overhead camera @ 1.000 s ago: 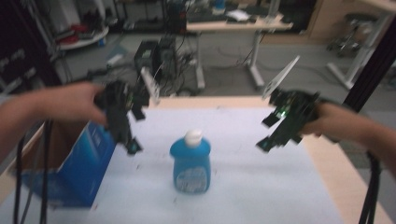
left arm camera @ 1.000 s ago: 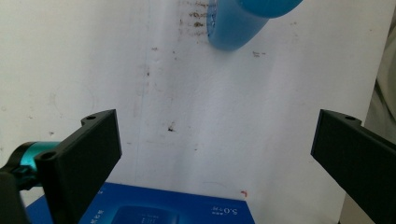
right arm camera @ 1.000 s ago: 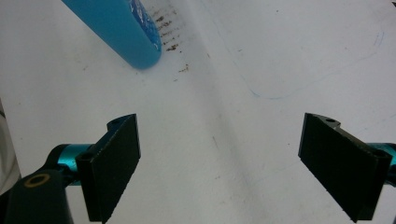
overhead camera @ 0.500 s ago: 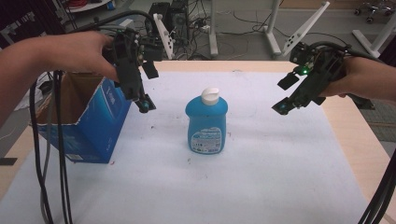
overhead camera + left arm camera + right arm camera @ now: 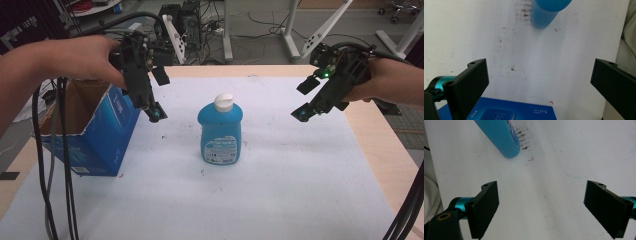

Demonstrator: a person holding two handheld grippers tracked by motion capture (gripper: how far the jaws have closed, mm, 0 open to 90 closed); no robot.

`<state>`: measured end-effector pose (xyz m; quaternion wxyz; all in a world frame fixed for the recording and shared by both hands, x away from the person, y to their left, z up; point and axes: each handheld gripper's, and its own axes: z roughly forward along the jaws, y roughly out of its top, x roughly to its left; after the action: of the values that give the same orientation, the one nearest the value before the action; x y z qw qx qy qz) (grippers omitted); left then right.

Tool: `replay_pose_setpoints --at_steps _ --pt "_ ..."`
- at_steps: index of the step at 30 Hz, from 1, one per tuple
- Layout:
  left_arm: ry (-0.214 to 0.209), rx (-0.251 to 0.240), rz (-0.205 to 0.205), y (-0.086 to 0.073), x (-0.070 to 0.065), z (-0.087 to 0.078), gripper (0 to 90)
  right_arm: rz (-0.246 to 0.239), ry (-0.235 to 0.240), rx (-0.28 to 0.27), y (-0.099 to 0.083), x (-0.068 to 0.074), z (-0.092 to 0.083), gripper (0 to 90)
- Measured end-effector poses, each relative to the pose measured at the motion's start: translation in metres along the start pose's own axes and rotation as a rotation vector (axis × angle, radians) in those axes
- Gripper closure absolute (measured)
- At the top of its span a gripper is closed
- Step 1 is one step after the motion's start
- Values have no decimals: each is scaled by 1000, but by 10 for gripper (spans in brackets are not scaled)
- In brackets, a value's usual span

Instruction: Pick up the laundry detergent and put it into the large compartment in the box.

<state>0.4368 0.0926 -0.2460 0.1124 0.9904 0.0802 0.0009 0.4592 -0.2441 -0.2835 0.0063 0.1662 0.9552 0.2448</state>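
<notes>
Both tongs, left and right, hang open either side of the upright blue soap bottle; best to close in level, below its white cap.

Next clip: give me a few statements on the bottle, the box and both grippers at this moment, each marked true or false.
1. The blue bottle stands upright on the white mat. True.
2. The left gripper is clamped on the bottle. False: its jaws are open and empty, and it hangs over the box's near corner, apart from the bottle.
3. The blue cardboard box is open at the top. True.
4. The right gripper holds the bottle's white cap. False: it is open, off to the bottle's right, and the cap sits on the bottle.
5. The bottle lies inside the box. False: it stands on the mat beside it.
</notes>
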Motion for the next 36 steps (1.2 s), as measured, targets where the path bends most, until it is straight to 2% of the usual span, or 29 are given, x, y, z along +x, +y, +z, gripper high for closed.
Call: replay_pose_setpoints --at_steps 5,11,18,21,24,36 --pt "-1 -9 12 2 -5 -5 17 -1 5 0 0 -1 1 121" --pt "4 -27 3 8 -7 -9 17 -1 11 -5 0 -4 2 120" --pt "-3 -69 40 25 -13 -15 17 -4 17 0 -1 -3 2 121" --pt "-8 -67 59 33 -16 -15 17 -7 16 -3 -1 -2 2 121" --pt "-22 -91 67 40 -18 -15 17 -12 17 -6 -1 -2 2 120" --pt "-34 -75 80 63 -19 0 17 -20 25 -4 3 0 4 121"
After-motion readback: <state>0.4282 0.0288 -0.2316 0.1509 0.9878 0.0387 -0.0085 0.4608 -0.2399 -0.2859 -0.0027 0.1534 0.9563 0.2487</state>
